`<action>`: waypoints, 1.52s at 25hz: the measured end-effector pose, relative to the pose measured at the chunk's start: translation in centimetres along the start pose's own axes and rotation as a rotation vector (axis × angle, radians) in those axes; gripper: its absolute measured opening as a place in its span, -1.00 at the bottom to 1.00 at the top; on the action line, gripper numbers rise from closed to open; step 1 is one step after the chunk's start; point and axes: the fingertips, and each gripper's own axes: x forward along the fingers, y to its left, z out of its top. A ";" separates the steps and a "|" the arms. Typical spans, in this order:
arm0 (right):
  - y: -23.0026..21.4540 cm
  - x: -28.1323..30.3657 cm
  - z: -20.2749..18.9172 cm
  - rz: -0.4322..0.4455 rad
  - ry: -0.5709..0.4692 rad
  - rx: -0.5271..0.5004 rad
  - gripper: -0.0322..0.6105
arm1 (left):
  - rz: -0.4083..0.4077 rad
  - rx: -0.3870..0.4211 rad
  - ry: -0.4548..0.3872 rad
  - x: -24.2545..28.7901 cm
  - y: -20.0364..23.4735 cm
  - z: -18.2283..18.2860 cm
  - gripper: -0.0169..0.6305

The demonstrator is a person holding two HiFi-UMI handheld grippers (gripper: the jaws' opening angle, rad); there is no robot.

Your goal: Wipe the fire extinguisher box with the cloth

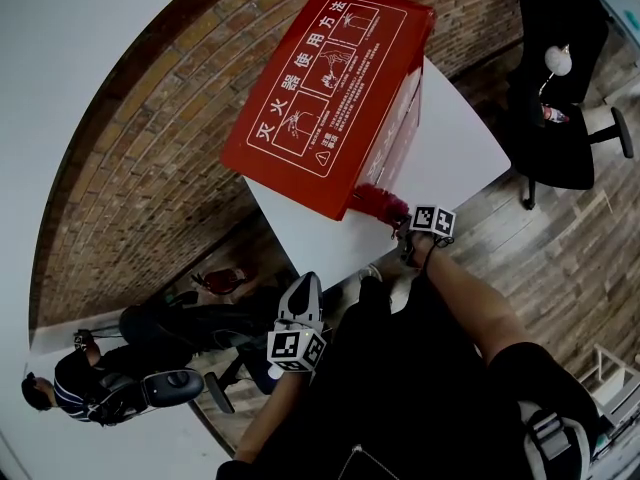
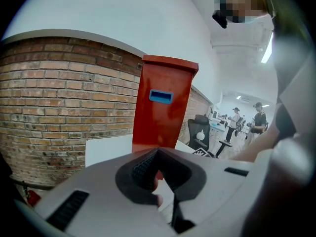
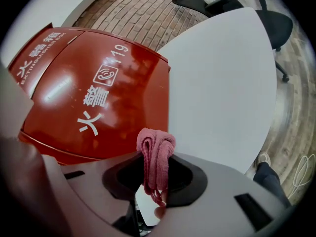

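Note:
The red fire extinguisher box (image 1: 330,83) stands on a white table (image 1: 455,143), its top printed with white Chinese text and pictures. My right gripper (image 1: 402,226) is at the box's near lower corner, shut on a folded pink cloth (image 1: 380,204) that lies against the box. In the right gripper view the cloth (image 3: 155,152) sticks up between the jaws of my right gripper (image 3: 155,177), just in front of the box's red face (image 3: 94,102). My left gripper (image 1: 299,303) hangs lower, off the table's near edge, shut and holding nothing. In its own view my left gripper (image 2: 159,174) looks at the box (image 2: 165,107).
A brick wall (image 1: 150,168) runs behind the table. A black office chair (image 1: 560,78) stands on the wooden floor (image 1: 570,238) at the right. Dark equipment (image 1: 190,323) and a person (image 1: 60,388) are at lower left. Other people (image 2: 256,120) stand far off.

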 end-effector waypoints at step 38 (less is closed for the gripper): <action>-3.6 2.3 3.3 -0.010 0.111 -0.055 -0.57 | 0.142 0.019 -0.041 8.0 -7.4 -0.4 -0.86</action>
